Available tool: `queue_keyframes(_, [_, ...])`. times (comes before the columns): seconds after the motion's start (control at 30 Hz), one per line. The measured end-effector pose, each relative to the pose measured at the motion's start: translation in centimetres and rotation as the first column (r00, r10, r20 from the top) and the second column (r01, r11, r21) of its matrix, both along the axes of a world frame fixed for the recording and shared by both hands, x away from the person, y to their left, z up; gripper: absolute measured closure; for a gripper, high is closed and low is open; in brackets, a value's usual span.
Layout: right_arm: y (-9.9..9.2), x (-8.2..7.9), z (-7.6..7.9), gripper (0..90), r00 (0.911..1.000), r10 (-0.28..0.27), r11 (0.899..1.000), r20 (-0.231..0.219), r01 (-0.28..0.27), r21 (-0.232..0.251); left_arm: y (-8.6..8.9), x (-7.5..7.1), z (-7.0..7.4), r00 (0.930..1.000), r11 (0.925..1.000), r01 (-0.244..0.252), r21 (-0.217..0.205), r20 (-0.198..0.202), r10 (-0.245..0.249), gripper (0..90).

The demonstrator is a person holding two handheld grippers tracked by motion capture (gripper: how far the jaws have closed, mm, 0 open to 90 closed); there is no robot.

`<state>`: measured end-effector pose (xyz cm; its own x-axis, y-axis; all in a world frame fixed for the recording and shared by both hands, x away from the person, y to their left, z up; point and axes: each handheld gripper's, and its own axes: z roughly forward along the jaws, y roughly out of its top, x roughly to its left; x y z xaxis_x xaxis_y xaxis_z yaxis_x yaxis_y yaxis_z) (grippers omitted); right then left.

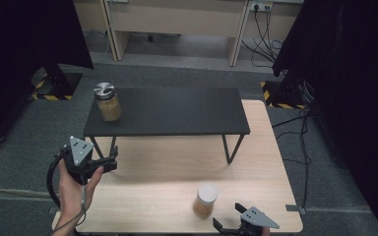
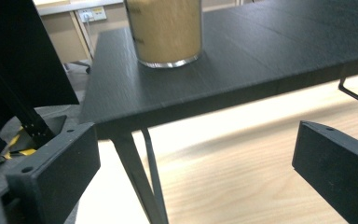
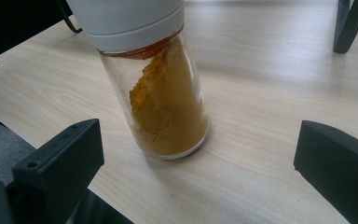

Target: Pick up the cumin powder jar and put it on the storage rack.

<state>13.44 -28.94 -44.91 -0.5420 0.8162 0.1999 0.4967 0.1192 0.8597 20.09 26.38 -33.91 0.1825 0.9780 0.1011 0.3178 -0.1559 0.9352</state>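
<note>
Below, right claw (image 1: 229, 216) agape beside white-lidded jar (image 1: 205, 200) near table edge (image 1: 187, 230), left claw (image 1: 107, 158) agape, empty.

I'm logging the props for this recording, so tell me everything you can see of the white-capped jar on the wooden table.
The white-capped jar is a clear glass cylinder with a tall white cap, apparently plastic, and a thin red band just under it. It holds ochre-yellow powder that clings unevenly to the wall, filling it only in part. It stands upright on the light wooden table, near the front edge, in front of the right gripper, whose open jaws are clear of it. Only the table touches it.
</note>
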Motion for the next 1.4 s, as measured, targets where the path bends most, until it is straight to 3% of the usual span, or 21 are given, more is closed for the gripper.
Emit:
queue_keyframes(0.2, [0.0, 0.0, 0.0, 1.7, 1.0000, -0.001, 1.000, 0.001, 0.001, -0.002, -0.2, -0.9, -1.9, 0.9999, 0.9999, 0.001, -0.010, 0.015, -0.001, 0.0])
queue_keyframes(0.37, [0.1, 0.0, 0.0, 1.7, 1.0000, 0.000, 1.000, 0.001, 0.000, -0.002, -0.3, -1.1, -3.5, 1.0000, 0.9999, -0.007, -0.015, -0.005, 0.007, 0.0])
queue_keyframes(0.63, [0.2, -0.1, 0.1, 1.7, 1.0000, 0.003, 1.000, 0.005, -0.003, -0.002, -0.3, -1.8, -4.7, 1.0000, 0.9993, -0.007, -0.036, -0.006, 0.007, 0.0])
queue_keyframes(1.0, [0.4, -0.3, 0.3, 1.7, 0.9998, 0.011, 1.000, 0.015, -0.011, -0.006, -0.2, -2.2, -5.2, 0.9997, 0.9989, -0.009, -0.045, -0.021, 0.008, 0.0])
queue_keyframes(1.17, [0.5, -0.3, 0.4, 1.7, 0.9998, 0.010, 1.000, 0.017, -0.010, -0.006, 0.1, -2.4, -5.0, 0.9996, 0.9973, -0.014, -0.073, -0.025, 0.013, 0.1])
queue_keyframes(1.4, [0.6, -0.2, 0.6, 1.8, 0.9996, 0.018, 1.000, 0.020, -0.018, 0.001, 0.1, -2.6, -5.5, 0.9995, 0.9980, -0.003, -0.064, -0.033, 0.001, 0.0])
